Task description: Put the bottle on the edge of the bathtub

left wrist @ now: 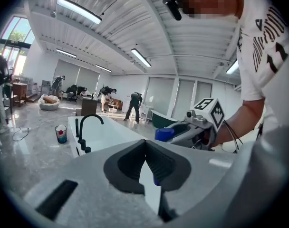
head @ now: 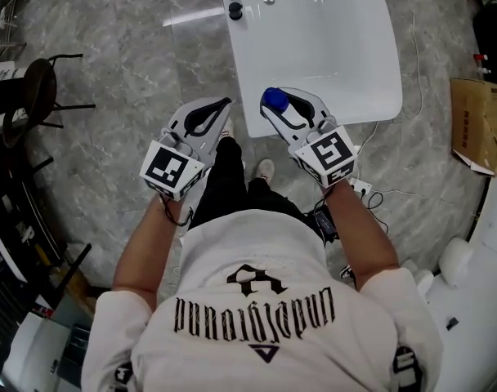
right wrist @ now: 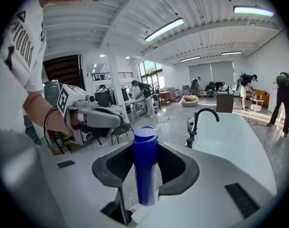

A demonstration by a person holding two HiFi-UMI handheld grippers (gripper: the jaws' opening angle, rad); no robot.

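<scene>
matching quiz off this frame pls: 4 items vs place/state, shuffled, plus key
Items
1. bottle
2. left claw
3. faucet
4. cardboard box

Place or state
A. on the floor, off to one side of the tub
B. shut, nothing in it
C. clamped in the right claw
D. black, at the tub's far end

Pairs: 1-C, 2-B, 3-D, 4-A

Grey marbled floor (head: 109, 39) throughout the head view. A black chair (head: 36, 88) stands at ten o'clock and a cardboard box (head: 477, 125) at three o'clock, well apart. A white power strip (head: 360, 188) with cables lies on that same bearing, nearer centre.
</scene>
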